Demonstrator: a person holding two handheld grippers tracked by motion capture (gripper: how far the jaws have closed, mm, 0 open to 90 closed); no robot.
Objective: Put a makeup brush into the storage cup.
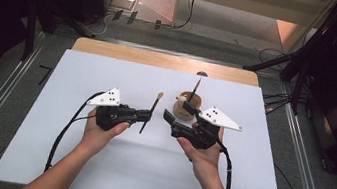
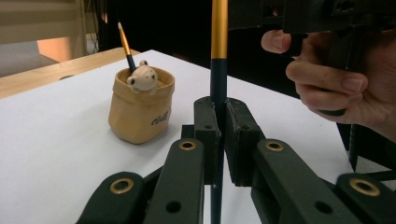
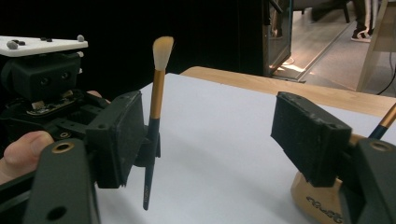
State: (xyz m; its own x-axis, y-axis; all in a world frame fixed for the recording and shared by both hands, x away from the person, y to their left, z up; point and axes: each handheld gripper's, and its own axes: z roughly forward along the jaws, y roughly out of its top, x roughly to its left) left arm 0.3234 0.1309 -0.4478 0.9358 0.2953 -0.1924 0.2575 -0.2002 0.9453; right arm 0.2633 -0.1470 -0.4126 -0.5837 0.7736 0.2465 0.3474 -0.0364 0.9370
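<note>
My left gripper [image 1: 147, 115] [image 2: 222, 108] is shut on the dark lower handle of a makeup brush [image 1: 153, 106] [image 2: 218, 56]. The brush stands nearly upright, and in the right gripper view its gold ferrule and pale bristles [image 3: 162, 49] point up. My right gripper [image 1: 179, 112] [image 3: 212, 135] faces it from the right, jaws open, nothing between the pads. A tan pot with a small bear figure [image 1: 188, 105] [image 2: 140, 109] stands just behind the right gripper and holds a second brush [image 1: 196, 86] [image 2: 124, 44].
A white board [image 1: 95, 164] covers the wooden table [image 1: 161, 59]. Metal rails and cables run along the floor on both sides. Dark stands rise at the far right.
</note>
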